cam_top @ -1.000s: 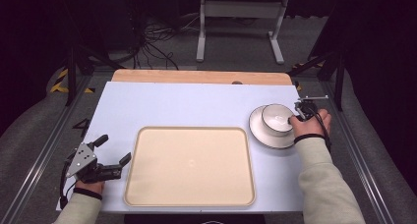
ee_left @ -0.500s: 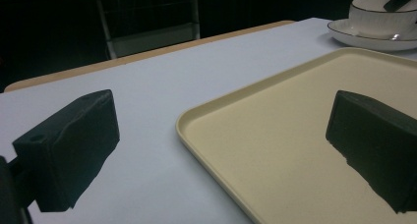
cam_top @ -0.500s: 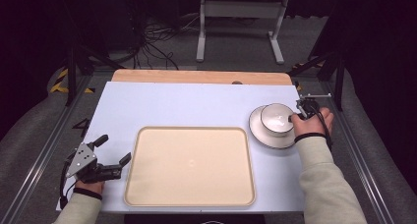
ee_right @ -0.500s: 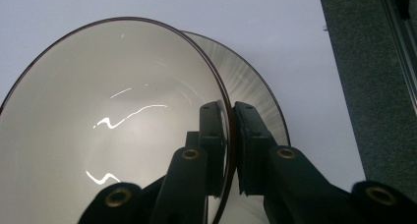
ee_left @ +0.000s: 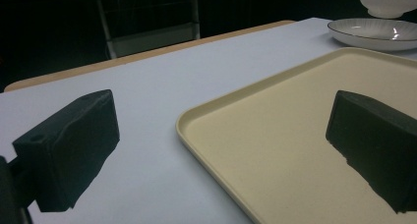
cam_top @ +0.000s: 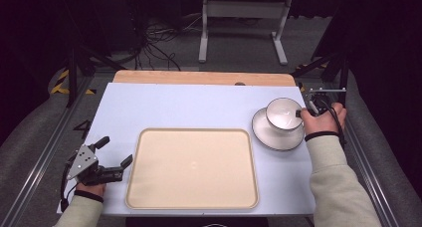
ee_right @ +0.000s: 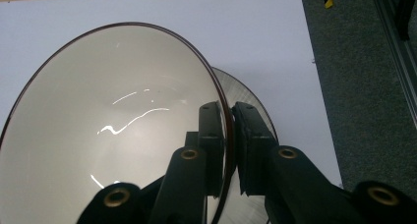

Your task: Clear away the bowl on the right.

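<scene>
Pinching the bowl by its rim, the right gripper holds it just above the saucer at the table's right side. Left gripper waits wide apart, holding nothing, beside the tray. Looks like a lift in hand; next, I'd judge, comes a level carry toward the tray.
</scene>
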### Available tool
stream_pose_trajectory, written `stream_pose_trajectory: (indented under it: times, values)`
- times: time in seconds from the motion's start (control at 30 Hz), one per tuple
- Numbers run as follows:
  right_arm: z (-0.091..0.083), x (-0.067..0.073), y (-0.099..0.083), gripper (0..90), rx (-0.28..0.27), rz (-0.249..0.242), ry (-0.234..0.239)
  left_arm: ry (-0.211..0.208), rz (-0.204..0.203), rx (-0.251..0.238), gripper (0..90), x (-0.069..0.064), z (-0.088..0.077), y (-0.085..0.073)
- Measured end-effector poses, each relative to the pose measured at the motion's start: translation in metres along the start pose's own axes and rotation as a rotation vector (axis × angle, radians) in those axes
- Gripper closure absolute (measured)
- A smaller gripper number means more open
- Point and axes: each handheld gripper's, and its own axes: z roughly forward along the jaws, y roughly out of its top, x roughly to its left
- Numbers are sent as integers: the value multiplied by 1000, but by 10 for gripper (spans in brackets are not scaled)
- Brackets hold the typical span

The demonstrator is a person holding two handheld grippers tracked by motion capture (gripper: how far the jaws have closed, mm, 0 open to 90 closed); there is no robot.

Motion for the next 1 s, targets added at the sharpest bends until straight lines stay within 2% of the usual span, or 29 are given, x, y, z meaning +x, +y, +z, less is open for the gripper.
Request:
stream_pose_trajectory:
  times: [0.2, 0.37, 0.57, 0.73, 1.0]
  values:
    - [-5, 3, 2, 824, -10, -13, 0, 0, 2, 0, 3, 0, 0, 0]
    - [-8, 14, 2, 823, -17, -46, 30, 0, 1, 0, 3, 0, 0, 0]
    - [-11, 36, 1, 822, -17, -90, 82, -1, 1, 0, 3, 0, 0, 0]
    - [-15, 56, 0, 821, -21, -147, 150, -1, 1, 0, 3, 0, 0, 0]
    - [-24, 87, -1, 821, -22, -219, 227, -2, 2, -1, 3, 0, 0, 0]
